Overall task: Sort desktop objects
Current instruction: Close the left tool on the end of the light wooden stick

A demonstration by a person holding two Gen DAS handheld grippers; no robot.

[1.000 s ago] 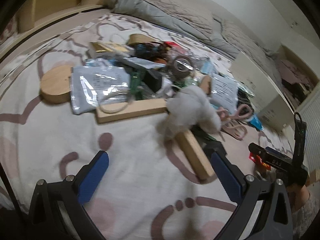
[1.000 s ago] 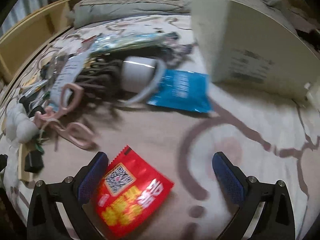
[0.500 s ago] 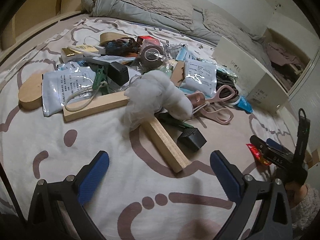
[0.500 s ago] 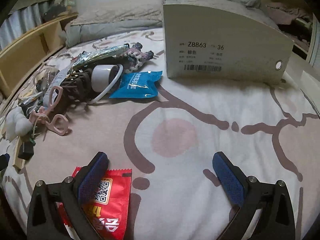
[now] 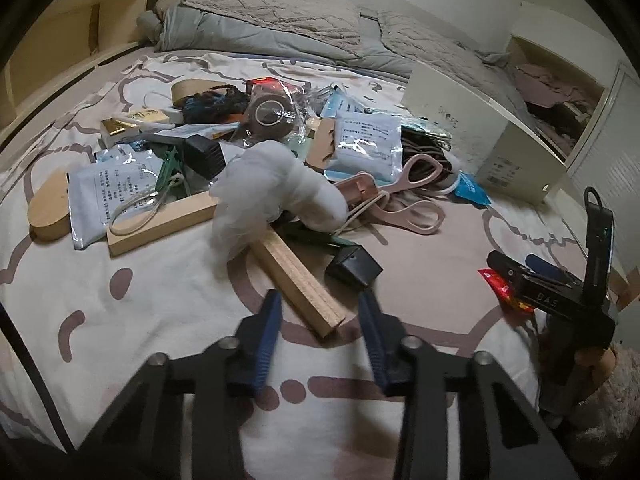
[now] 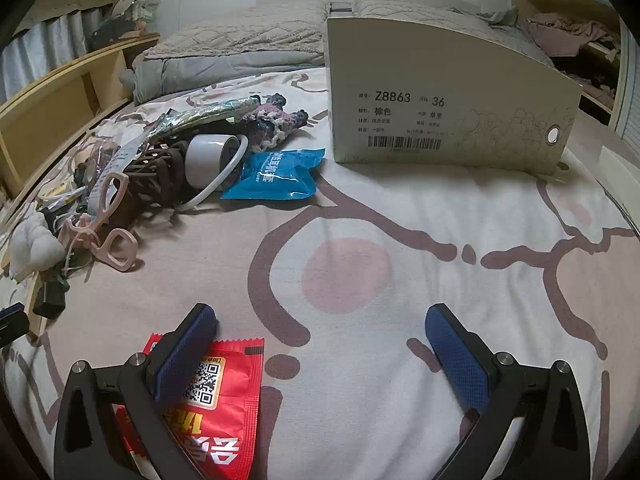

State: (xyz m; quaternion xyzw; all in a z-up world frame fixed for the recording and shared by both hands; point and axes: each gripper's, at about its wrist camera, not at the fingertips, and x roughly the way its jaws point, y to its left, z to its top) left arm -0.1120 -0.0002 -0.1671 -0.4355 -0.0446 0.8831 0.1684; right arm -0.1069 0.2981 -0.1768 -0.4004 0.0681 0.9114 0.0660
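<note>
Flanking near end of pale, long wooden block [image 5: 298, 278] — left gripper [image 5: 318, 322] fingers narrowed, not touching; right gripper [image 6: 320, 340] fingers wide apart.

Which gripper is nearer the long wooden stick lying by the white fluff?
Left. The left gripper has its fingers either side of the wooden stick; the right gripper hangs well off, above the red packet.

bed sheet [image 6: 400, 208] | shoebox [image 6: 440, 112] | red packet [image 6: 216, 412] | clutter pile [image 5: 260, 152]

A patterned bedsheet [image 6: 400, 208] covers the bed, with grey quilts [image 5: 280, 24] bunched beside wooden shelving [image 6: 52, 100] at its far end.
</note>
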